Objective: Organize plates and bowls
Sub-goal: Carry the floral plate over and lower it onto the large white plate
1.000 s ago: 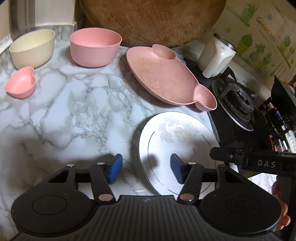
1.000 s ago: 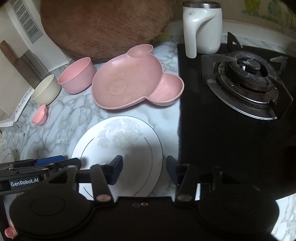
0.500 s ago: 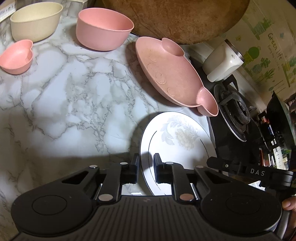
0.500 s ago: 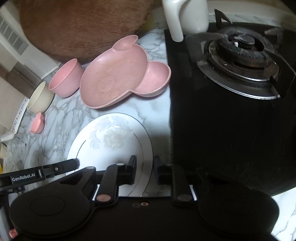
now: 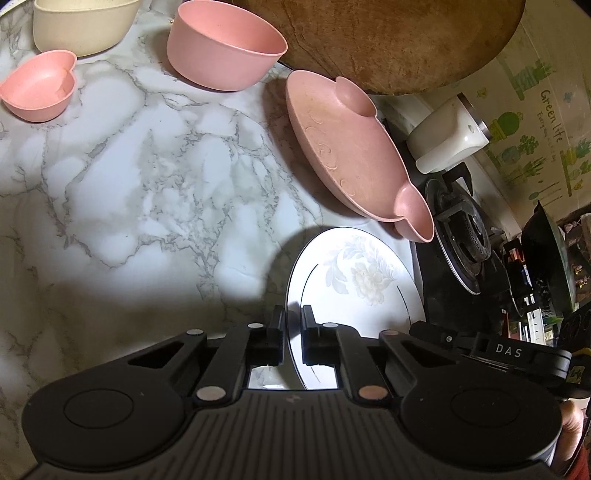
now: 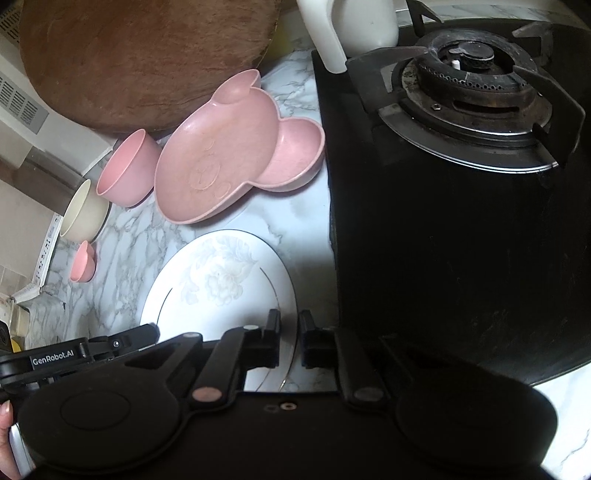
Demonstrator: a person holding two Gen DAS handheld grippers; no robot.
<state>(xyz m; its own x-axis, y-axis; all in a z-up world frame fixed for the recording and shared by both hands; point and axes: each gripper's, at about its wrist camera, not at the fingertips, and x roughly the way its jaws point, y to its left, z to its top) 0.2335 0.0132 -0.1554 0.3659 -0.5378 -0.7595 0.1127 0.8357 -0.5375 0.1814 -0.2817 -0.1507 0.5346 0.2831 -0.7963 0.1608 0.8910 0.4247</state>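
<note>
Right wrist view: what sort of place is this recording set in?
Most likely a home kitchen. A gas stove burner sits in a black hob beside a marble-patterned countertop, a large round wooden chopping board leans at the back, and a white floral plate and pink bowl stand out.

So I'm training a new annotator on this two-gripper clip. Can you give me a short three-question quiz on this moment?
1. True or false: both grippers are closed on the rim of the white plate.
2. Multiple choice: what lies directly right of the plate in the right wrist view? A) the cream bowl B) the black stove C) the heart dish
3. Fill in: the pink bowl stands between the cream bowl and the ____-shaped pink plate.

Key
1. True: the left gripper pinches the plate's left edge and the right gripper its right edge.
2. B, the stove.
3. Bear.
</note>
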